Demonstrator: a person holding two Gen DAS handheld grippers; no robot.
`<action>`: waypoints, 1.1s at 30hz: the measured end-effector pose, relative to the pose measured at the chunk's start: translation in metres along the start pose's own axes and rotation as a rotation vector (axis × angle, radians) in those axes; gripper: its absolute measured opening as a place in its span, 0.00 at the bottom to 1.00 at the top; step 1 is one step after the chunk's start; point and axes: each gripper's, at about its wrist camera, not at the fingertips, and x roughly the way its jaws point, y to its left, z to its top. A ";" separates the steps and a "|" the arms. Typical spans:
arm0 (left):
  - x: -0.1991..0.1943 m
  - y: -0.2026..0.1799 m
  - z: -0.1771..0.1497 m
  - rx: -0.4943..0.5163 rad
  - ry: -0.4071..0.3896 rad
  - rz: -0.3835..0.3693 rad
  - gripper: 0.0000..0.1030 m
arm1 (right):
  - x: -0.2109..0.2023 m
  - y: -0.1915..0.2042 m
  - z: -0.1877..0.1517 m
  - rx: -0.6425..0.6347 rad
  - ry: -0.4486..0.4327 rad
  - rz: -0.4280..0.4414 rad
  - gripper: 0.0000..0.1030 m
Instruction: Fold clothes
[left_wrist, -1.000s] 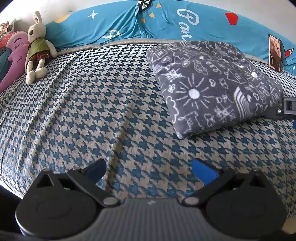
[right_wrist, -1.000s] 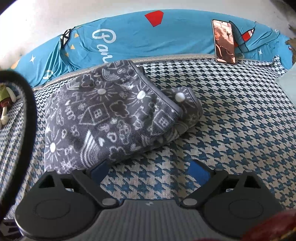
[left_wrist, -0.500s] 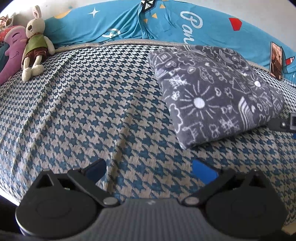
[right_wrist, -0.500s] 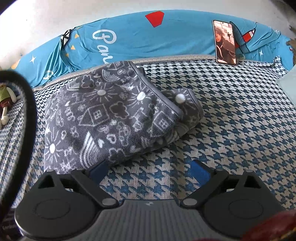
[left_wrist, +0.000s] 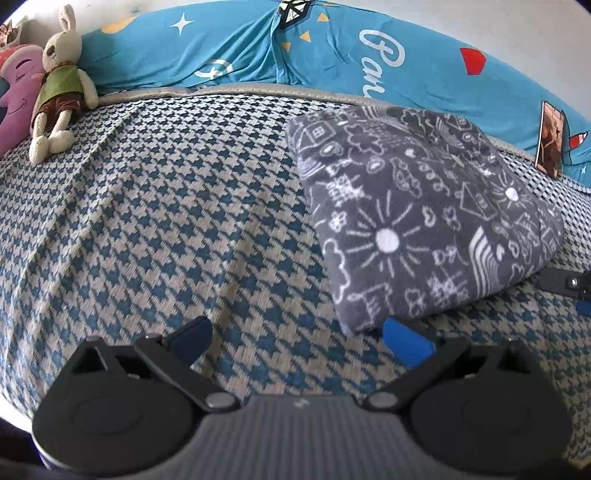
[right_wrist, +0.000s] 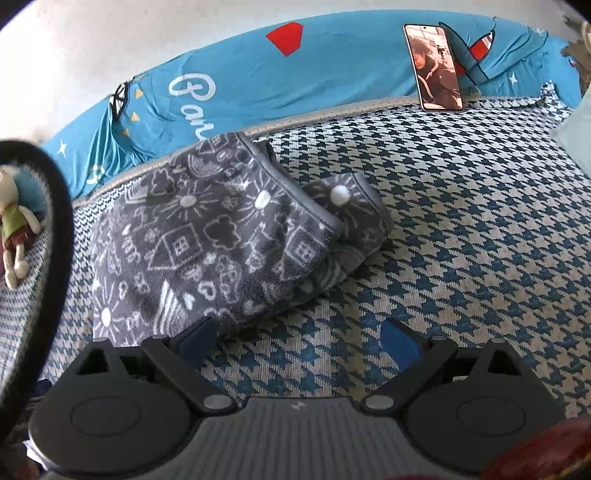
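A grey fleece garment (left_wrist: 417, 221) with white doodle drawings lies folded in a thick bundle on the houndstooth bed cover (left_wrist: 166, 229). My left gripper (left_wrist: 297, 338) is open, its right blue finger at the bundle's near corner, nothing between the fingers. In the right wrist view the same garment (right_wrist: 207, 251) shows white snap buttons and a folded edge sticking out to the right. My right gripper (right_wrist: 299, 341) is open too, its left finger at the bundle's near edge, holding nothing. The tip of the right gripper (left_wrist: 565, 282) shows at the garment's right side in the left wrist view.
A blue patterned pillow (left_wrist: 295, 51) runs along the back wall. A phone (right_wrist: 434, 66) leans upright against it at the right. A plush rabbit (left_wrist: 59, 81) and a purple plush (left_wrist: 16, 88) sit at the back left. Bare bed cover (right_wrist: 480, 221) lies right of the garment.
My left gripper has moved right and closer to the garment, so its right finger now reaches the bundle's corner. The right gripper has hardly moved. Both stayed open.
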 end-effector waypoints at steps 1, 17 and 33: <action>0.000 -0.001 0.002 0.004 -0.005 -0.004 1.00 | 0.000 -0.002 0.001 0.007 0.000 0.006 0.93; 0.018 0.009 0.048 0.078 -0.032 -0.098 1.00 | 0.014 -0.037 0.016 0.181 0.009 0.048 0.93; 0.063 0.030 0.095 -0.018 0.034 -0.222 1.00 | 0.046 -0.052 0.022 0.366 0.031 0.105 0.94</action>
